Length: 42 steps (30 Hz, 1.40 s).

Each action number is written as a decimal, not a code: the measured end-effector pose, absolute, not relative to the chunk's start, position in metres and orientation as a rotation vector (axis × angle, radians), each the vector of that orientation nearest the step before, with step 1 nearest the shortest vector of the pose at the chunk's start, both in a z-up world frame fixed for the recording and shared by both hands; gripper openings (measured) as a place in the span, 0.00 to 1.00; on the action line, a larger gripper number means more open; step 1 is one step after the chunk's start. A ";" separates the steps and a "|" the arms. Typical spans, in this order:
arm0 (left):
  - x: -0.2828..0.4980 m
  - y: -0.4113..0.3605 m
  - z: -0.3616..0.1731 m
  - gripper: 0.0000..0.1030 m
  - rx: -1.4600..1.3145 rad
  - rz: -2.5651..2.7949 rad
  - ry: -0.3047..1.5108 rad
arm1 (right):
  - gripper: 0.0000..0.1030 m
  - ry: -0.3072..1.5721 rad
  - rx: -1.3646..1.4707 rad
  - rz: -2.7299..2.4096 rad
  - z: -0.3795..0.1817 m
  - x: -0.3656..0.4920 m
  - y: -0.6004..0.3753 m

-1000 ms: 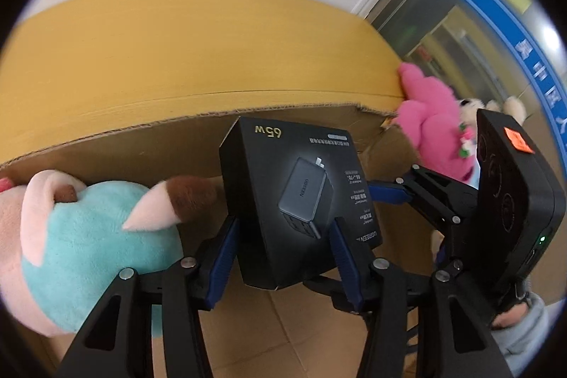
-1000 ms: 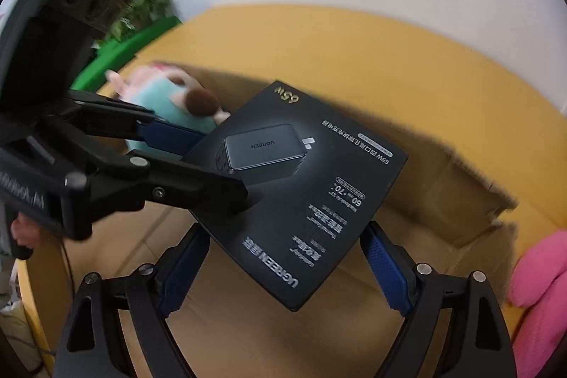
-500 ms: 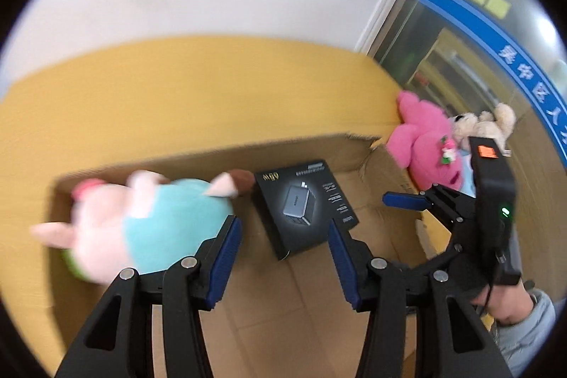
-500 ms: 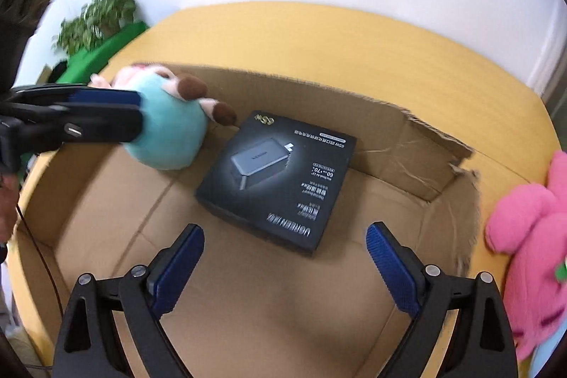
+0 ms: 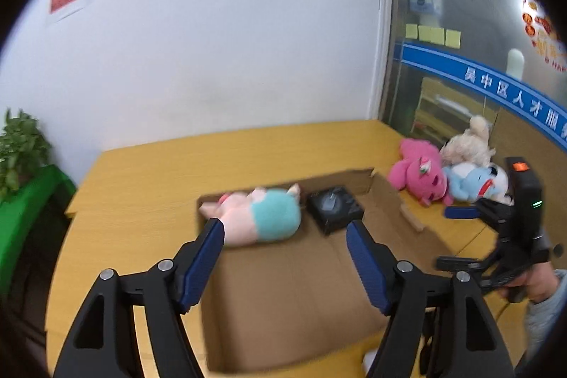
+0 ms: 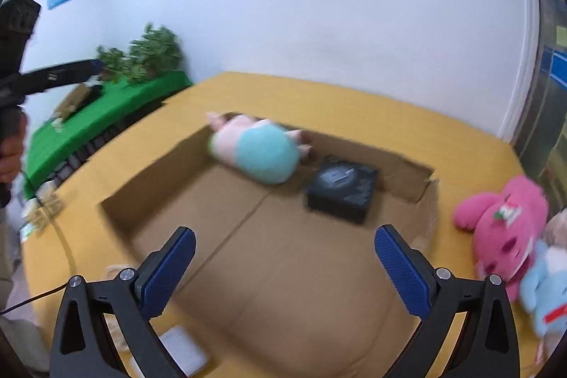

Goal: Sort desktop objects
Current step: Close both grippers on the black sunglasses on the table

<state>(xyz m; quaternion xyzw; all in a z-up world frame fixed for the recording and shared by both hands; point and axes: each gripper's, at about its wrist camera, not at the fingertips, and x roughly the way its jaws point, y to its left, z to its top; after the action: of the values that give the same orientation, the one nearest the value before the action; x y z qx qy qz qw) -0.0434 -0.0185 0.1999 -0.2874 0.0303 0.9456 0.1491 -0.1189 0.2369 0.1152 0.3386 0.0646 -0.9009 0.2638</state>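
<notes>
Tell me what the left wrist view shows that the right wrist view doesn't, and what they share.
Only the left wrist view shows the cream plush toy whole, the yellow sticky notes and the right gripper from outside. Only the right wrist view shows the white booklet beside the box. Both show the cardboard box holding the teal-and-pink plush pig and black charger box, with the pink plush toy outside.

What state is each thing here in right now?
Cardboard box: open, on the yellow table.
Black charger box: flat inside it.
Teal-pink plush: on its side inside.
Pink plush: outside, on the table.
Left tool: open, empty.
Right tool: open, empty.
</notes>
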 end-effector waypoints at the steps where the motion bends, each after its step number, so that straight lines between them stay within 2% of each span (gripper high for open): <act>1: -0.033 -0.020 0.194 0.70 -0.839 2.714 0.080 | 1.00 0.152 0.904 -2.416 0.114 -0.104 0.237; 7: 0.020 -0.021 0.143 0.70 -0.962 2.641 -0.032 | 1.00 0.069 0.897 -2.426 0.087 -0.027 0.241; 16: 0.041 0.015 0.075 0.69 -1.114 2.456 -0.174 | 1.00 -0.144 1.266 -2.422 -0.010 0.002 0.248; 20: 0.043 0.031 0.060 0.69 -1.139 2.405 -0.173 | 1.00 -0.162 1.363 -2.448 -0.031 0.002 0.245; 23: 0.041 0.038 0.052 0.69 -1.159 2.374 -0.176 | 0.97 -0.079 1.387 -2.453 -0.040 0.003 0.233; 25: 0.038 0.041 0.047 0.69 -1.183 2.347 -0.195 | 0.83 -0.025 1.408 -2.463 -0.049 0.002 0.227; 29: 0.032 0.049 0.040 0.69 -1.222 2.306 -0.213 | 0.67 0.054 1.401 -2.483 -0.057 0.007 0.229; 31: 0.028 0.056 0.038 0.69 -1.227 2.283 -0.222 | 0.53 0.047 1.392 -2.493 -0.058 0.009 0.235; 34: 0.020 0.073 0.034 0.69 -1.233 2.229 -0.219 | 0.39 -0.004 1.379 -2.511 -0.059 0.012 0.250; 42: -0.011 0.133 -0.001 0.68 -1.367 2.025 -0.211 | 0.31 -0.050 1.353 -2.526 -0.059 0.025 0.262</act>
<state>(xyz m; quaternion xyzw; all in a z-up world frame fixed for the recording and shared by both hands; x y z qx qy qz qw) -0.0113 0.1331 -0.0015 -0.5248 -0.0809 0.7771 0.3378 0.0246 0.2616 -0.0594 0.4675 -0.0173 -0.8730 0.1376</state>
